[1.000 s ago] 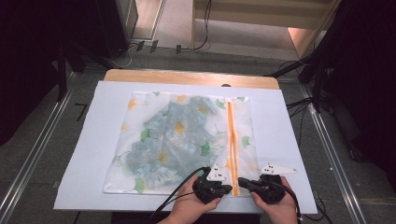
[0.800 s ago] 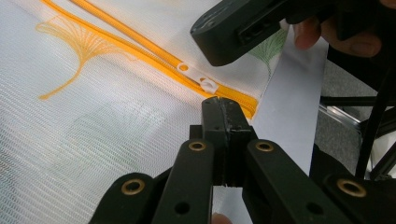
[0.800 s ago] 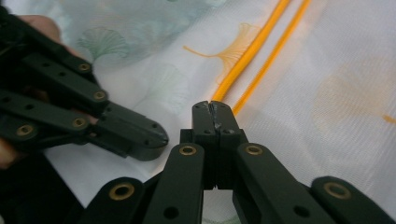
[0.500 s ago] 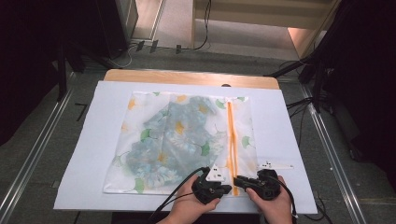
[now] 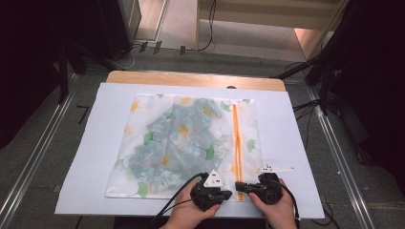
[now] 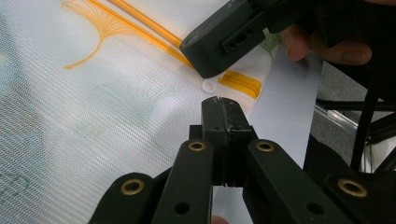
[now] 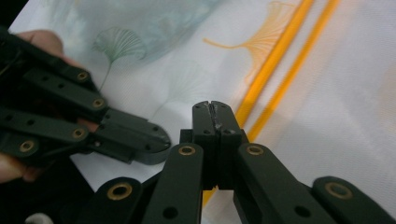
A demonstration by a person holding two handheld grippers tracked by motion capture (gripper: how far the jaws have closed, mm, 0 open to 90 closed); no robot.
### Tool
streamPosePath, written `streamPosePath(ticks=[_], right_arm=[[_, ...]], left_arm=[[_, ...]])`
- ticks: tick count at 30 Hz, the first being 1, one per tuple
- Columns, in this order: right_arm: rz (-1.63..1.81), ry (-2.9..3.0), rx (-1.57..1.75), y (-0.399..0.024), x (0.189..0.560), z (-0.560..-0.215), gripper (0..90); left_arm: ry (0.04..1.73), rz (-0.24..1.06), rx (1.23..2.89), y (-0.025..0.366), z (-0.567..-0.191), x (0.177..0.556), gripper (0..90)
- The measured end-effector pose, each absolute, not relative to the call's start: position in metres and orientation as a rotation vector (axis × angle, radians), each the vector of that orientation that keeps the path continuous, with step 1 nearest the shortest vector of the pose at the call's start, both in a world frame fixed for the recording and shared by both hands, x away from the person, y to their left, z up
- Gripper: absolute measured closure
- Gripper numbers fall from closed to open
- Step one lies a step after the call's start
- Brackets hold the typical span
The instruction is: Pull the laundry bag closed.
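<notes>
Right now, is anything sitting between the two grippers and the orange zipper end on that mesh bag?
Nothing visible is. The left gripper and right gripper both sit at the near edge of the mesh bag, jaws shut, flanking the near end of the orange zipper. Its small white pull ring lies uncovered just past the left gripper's tips.

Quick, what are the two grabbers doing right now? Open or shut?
Left gripper: shut, nothing held, tips over the mesh bag.
Right gripper: shut after a brief opening, nothing held, at the orange zipper.
</notes>
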State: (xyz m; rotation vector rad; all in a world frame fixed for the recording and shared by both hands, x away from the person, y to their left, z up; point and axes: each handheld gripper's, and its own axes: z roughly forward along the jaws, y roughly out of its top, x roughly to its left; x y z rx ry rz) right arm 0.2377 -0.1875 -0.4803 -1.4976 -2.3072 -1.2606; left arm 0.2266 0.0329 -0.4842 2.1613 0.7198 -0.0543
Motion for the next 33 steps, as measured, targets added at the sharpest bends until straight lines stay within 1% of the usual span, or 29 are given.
streamPosePath(ticks=[5,9,10,12,14,17,22,24,27,31,33], right_arm=[[-1.296,-2.430,-1.413,-0.181,0.232,-0.474,82.2],[-1.294,-2.534,-1.328,-0.182,0.230,-0.474,72.3],[-1.289,-2.559,-1.309,-0.184,0.229,-0.474,75.7],[-1.299,-2.564,-1.314,-0.191,0.226,-0.473,90.0],[-1.321,-2.536,-1.318,-0.198,0.225,-0.470,90.0],[-1.337,-2.524,-1.235,-0.202,0.221,-0.470,90.0],[-1.256,-2.627,-1.170,-0.185,0.219,-0.475,90.0],[-1.225,-2.687,-1.250,-0.179,0.222,-0.475,90.0],[-1.265,-2.641,-1.368,-0.180,0.228,-0.473,90.0],[-1.322,-2.480,-1.487,-0.196,0.233,-0.474,89.7],[-1.308,-2.477,-1.513,-0.201,0.234,-0.476,87.4]], left_arm=[[0.726,-0.070,2.164,0.034,-0.484,0.228,90.0],[0.729,-0.084,2.162,0.035,-0.484,0.229,90.0],[0.730,-0.086,2.161,0.035,-0.484,0.229,90.0],[0.730,-0.088,2.159,0.035,-0.484,0.229,90.0],[0.732,-0.086,2.159,0.035,-0.484,0.230,90.0],[0.730,-0.084,2.163,0.035,-0.484,0.229,90.0],[0.728,-0.084,2.164,0.035,-0.484,0.230,90.0],[0.728,-0.083,2.164,0.035,-0.484,0.229,90.0],[0.730,-0.083,2.162,0.035,-0.484,0.229,90.0],[0.731,-0.080,2.160,0.035,-0.485,0.229,90.0],[0.731,-0.080,2.160,0.034,-0.485,0.229,90.0]])
